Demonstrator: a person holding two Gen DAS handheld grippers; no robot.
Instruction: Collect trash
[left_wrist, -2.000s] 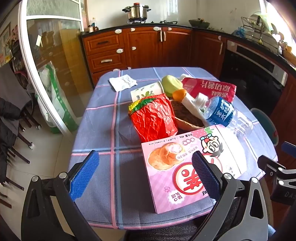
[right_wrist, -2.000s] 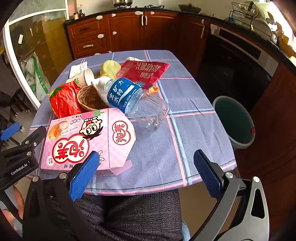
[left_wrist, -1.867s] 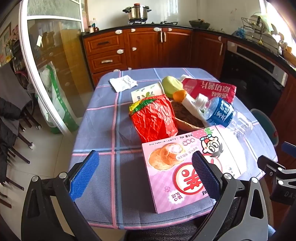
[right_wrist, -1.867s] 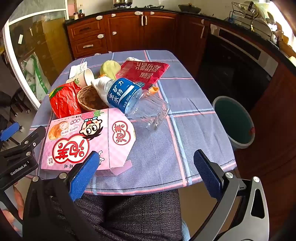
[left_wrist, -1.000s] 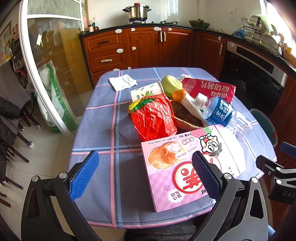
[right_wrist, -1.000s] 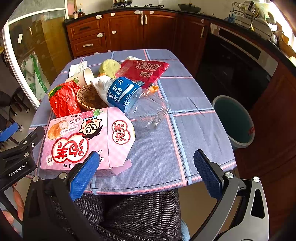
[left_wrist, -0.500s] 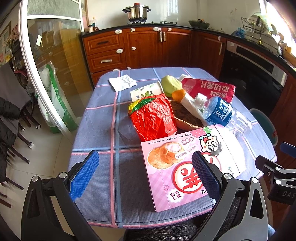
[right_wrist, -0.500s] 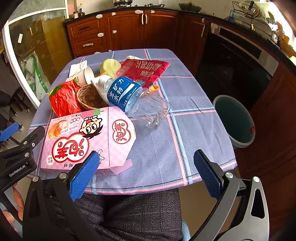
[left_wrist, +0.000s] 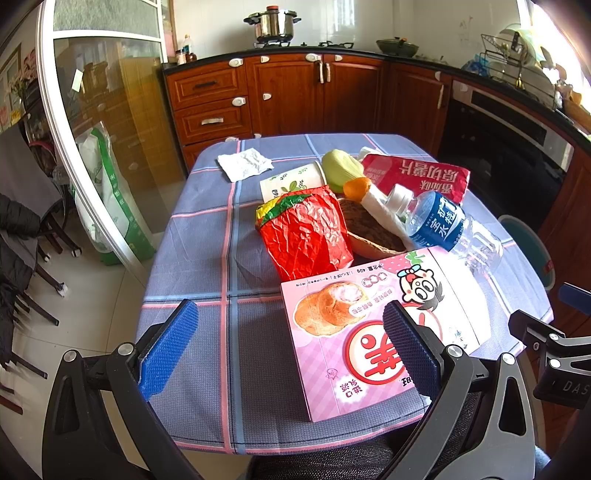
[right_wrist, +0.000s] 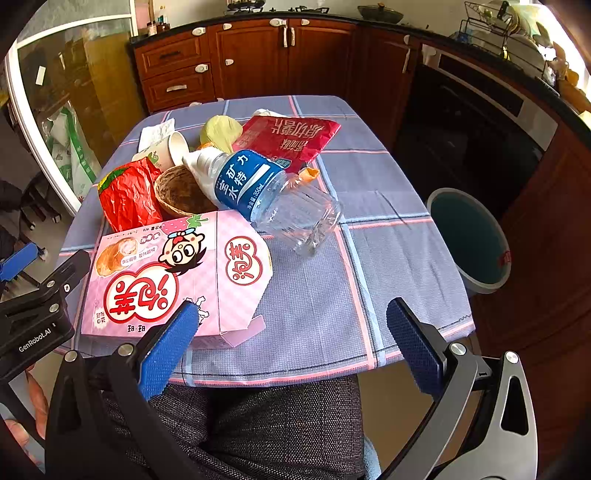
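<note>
pink box (left_wrist: 373, 332) just beyond left gripper (left_wrist: 288, 347)

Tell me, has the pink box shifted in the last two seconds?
No. The pink box lies in the same spot by the basket on the table's near edge.

- The left wrist camera sits low at the near edge of the table (left_wrist: 192, 280), left of centre, looking forward across it toward the cabinets (left_wrist: 288, 96) and glass door (left_wrist: 110, 147).
- The right wrist camera sits at the same near edge, further right, angled down more, taking in the bin (right_wrist: 469, 240) on the floor.
- Both stand back from the clutter and share the pink box (left_wrist: 369, 332) (right_wrist: 166, 277), bottle (left_wrist: 443, 221) (right_wrist: 266, 192) and red bag (left_wrist: 306, 236) (right_wrist: 127, 195).
</note>
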